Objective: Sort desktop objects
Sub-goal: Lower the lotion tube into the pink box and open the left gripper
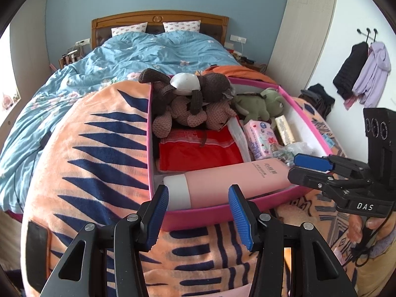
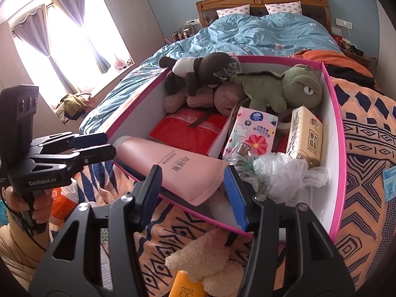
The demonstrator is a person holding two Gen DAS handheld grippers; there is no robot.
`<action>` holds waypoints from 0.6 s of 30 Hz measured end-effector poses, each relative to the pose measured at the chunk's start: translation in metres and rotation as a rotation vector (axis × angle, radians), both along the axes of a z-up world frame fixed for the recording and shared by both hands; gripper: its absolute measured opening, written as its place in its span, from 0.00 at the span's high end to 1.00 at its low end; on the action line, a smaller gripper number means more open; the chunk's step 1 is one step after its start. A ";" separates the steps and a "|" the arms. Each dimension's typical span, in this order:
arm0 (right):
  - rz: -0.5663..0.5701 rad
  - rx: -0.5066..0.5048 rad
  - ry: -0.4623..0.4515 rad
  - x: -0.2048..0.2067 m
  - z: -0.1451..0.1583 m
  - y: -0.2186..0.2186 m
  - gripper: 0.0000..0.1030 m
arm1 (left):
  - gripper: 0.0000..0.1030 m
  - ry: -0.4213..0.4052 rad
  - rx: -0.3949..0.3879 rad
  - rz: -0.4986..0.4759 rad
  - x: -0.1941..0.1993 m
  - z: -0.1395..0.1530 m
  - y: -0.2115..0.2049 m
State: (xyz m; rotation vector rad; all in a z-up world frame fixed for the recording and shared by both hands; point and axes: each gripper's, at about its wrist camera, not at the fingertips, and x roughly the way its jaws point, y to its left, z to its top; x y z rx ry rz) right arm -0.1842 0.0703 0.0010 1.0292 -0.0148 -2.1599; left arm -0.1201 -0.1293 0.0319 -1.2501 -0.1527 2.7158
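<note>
The left gripper (image 1: 198, 216) hung over the near wall of a pink-rimmed box (image 1: 198, 214), its blue-padded fingers (image 1: 158, 219) parted with nothing between them; the cap end of a pink tube (image 1: 230, 182) lay just beyond the fingertips, apart from the pads. The right gripper (image 2: 195, 191) stood at the box's other near corner, jaws likewise parted. The flat crimped end of the tube (image 2: 173, 165) sat in the gap between its fingertips, but the pads did not press on it.

The box rested on an orange fleece blanket with navy patterns (image 1: 99, 163), spread over the foot of a bed. Further back lay a blue floral duvet (image 1: 138, 52), two spotted pillows and a wooden headboard (image 1: 159, 19) against a blue wall. A curtained window (image 2: 64, 37) glowed brightly to one side, and jackets (image 1: 363, 71) hung on wall hooks at the other.

Inside the box, the tube lay along the near wall, pale pink with a white cap and dark printed lettering. Behind it lay a red packet (image 1: 198, 152), a floral tissue pack (image 2: 252, 131), a tan tissue pack (image 2: 305, 136) and a crumpled clear plastic bag (image 2: 279, 170). A brown knitted plush (image 1: 195, 91) and a green frog plush (image 2: 284, 89) filled the far end.
</note>
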 end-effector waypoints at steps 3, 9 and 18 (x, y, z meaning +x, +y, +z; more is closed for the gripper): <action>0.001 -0.017 0.007 0.004 0.002 0.002 0.47 | 0.50 0.022 0.020 -0.007 0.009 0.005 -0.001; 0.013 -0.061 0.029 0.019 0.011 0.006 0.47 | 0.49 0.062 0.059 -0.018 0.030 0.017 -0.004; 0.070 -0.085 0.068 0.054 0.022 0.007 0.47 | 0.42 0.087 0.111 -0.001 0.055 0.024 -0.012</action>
